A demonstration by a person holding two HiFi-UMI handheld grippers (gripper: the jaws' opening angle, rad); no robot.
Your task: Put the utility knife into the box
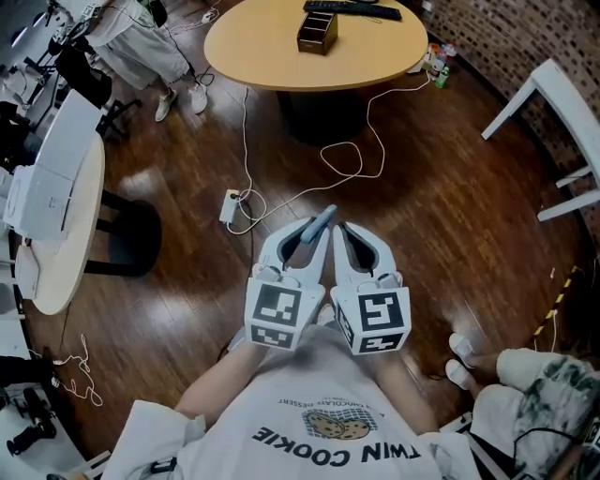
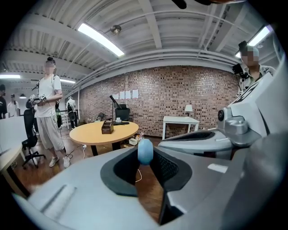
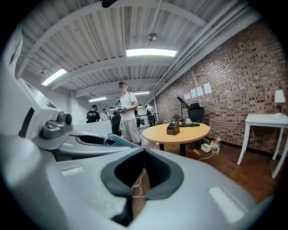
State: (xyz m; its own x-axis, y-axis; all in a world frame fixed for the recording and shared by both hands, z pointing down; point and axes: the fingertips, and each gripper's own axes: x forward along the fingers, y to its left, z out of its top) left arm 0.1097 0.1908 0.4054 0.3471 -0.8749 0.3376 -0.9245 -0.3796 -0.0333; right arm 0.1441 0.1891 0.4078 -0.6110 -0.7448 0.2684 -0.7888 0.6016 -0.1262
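Note:
My left gripper (image 1: pixel 317 231) is shut on a blue-grey utility knife (image 1: pixel 322 219), whose rounded end (image 2: pixel 145 151) pokes up between the pads. My right gripper (image 1: pixel 345 232) hangs close beside it on the right, shut with nothing in it; its tips (image 3: pixel 143 151) meet. Both are held over the wooden floor in front of the person's chest. The dark brown box (image 1: pixel 317 31) stands on the round wooden table (image 1: pixel 272 52) well ahead; it also shows in the gripper views as the box (image 2: pixel 107 127) and the box (image 3: pixel 171 129).
A black flat device (image 1: pixel 352 9) lies on the round table behind the box. A power strip (image 1: pixel 229 205) and white cables (image 1: pixel 347 159) lie on the floor between me and the table. A white table (image 1: pixel 561 89) stands right, a white round table (image 1: pixel 80 225) left. A person (image 2: pixel 48 117) stands beyond.

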